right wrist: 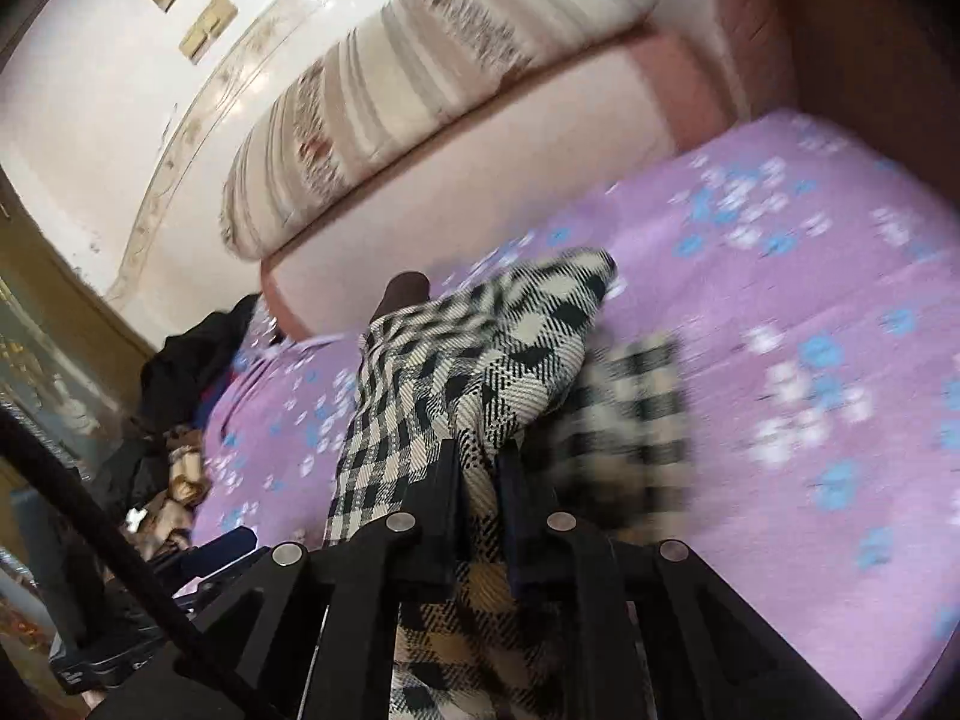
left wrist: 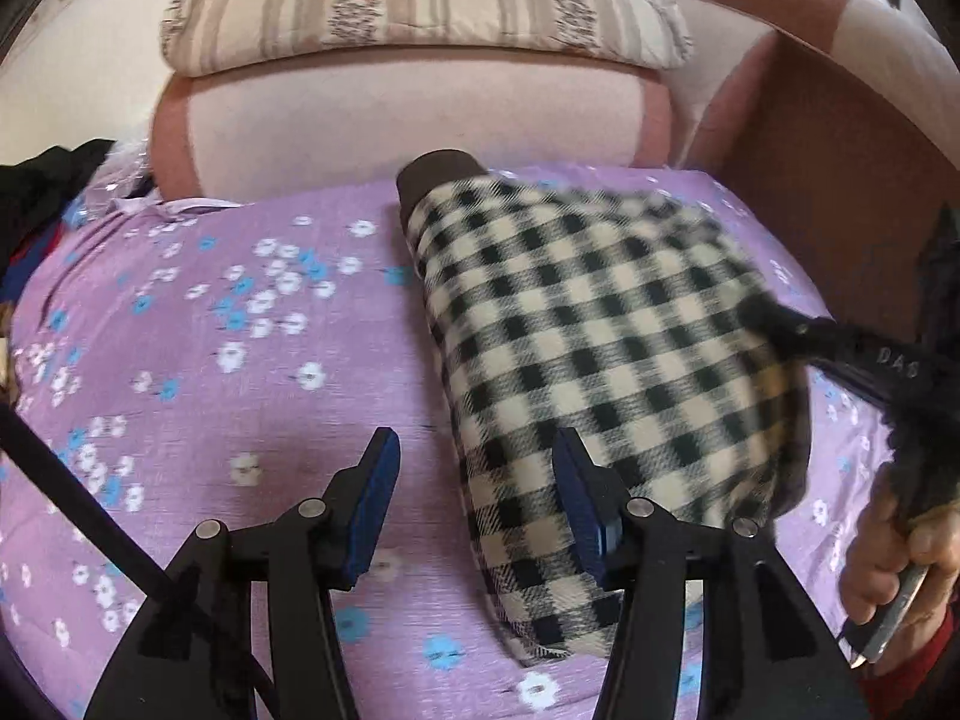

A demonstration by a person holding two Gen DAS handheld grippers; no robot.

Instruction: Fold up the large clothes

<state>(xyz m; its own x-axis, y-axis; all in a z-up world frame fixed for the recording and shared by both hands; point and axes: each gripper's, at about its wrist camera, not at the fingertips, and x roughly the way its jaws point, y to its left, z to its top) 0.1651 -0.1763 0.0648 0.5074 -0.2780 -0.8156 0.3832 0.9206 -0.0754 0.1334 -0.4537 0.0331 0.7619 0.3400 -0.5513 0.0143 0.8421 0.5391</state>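
Observation:
A black-and-cream checked garment (left wrist: 576, 324) with a dark brown cuff lies on the purple flowered bedsheet (left wrist: 210, 360). My left gripper (left wrist: 474, 450) hovers over its near left edge with its blue-padded jaws apart; one pad stands over the cloth, the other over bare sheet, and nothing is pinched. In the right wrist view my right gripper (right wrist: 480, 456) is shut on a fold of the checked garment (right wrist: 480, 360), which rises between its fingers. Seen from the left wrist, the right gripper's black tip (left wrist: 780, 324) rests at the garment's right edge, a hand (left wrist: 900, 552) behind it.
A striped pillow (left wrist: 420, 0) lies on a pink headboard cushion (left wrist: 408, 120) at the back. A brown wooden side panel (left wrist: 840, 192) bounds the bed on the right. Dark clothes (right wrist: 198, 354) are heaped at the sheet's left edge. A black cable (left wrist: 78, 504) crosses the lower left.

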